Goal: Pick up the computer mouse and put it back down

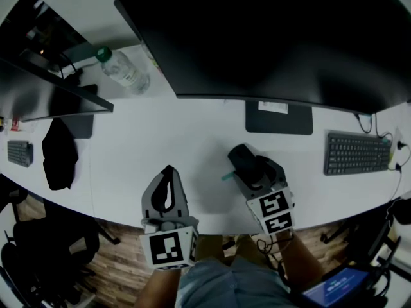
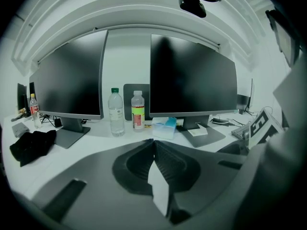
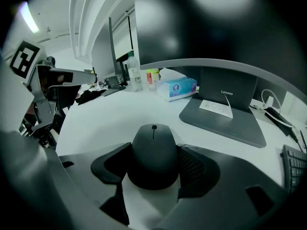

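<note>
grey grippers (image 1: pixel 168 172), black-white marker cubes (image 1: pixel 168 249)

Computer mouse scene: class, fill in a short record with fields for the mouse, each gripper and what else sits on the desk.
Mouse: black computer mouse, between the jaws of the right gripper, over the white desk; whether it is lifted or resting cannot be told.
Right gripper: closed on the computer mouse, a jaw against each side.
Left gripper: left gripper shut, nothing in it, over the desk's near edge.
Also on desk: keyboard at far right, water bottle, tissue pack, monitor stand.
</note>
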Available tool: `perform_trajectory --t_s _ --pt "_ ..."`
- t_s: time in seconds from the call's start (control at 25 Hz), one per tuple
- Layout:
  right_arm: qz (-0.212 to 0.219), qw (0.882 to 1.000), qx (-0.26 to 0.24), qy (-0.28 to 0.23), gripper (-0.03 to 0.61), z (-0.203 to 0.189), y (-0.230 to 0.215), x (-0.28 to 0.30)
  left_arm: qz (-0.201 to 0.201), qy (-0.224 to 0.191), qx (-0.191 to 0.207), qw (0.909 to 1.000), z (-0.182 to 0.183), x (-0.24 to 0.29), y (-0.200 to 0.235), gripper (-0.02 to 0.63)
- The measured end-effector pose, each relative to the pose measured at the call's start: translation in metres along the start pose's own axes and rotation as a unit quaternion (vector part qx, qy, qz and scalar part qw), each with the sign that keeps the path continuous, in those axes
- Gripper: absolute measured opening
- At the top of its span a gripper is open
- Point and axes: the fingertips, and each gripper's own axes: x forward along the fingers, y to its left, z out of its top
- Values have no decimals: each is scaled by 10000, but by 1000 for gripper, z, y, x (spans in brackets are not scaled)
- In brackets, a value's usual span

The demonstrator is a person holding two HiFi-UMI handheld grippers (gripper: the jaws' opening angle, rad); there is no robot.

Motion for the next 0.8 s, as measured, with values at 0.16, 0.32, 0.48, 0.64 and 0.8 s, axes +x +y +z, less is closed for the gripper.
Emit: perform_trajectory --t_s 0.16,0.32,0.48,0.64,0.8 --pt "4 9998 -128 124 304 -3 1 1 -25 -10 -23 10000 0 1 -1 5" --pt "24 9996 -210 171 307 -4 1 2 -23 -45 -32 10000 2 0 -1 5" --pt "103 9995 -218 205 316 -5 3 2 -14 -74 -48 10000 3 -4 -1 5" --pt "90 9993 -302 189 339 -2 5 2 15 -144 -74 9999 5 -9 1 5" --pt "-5 9992 -393 -27 339 9 6 -7 62 -241 -116 9996 9 -19 1 5"
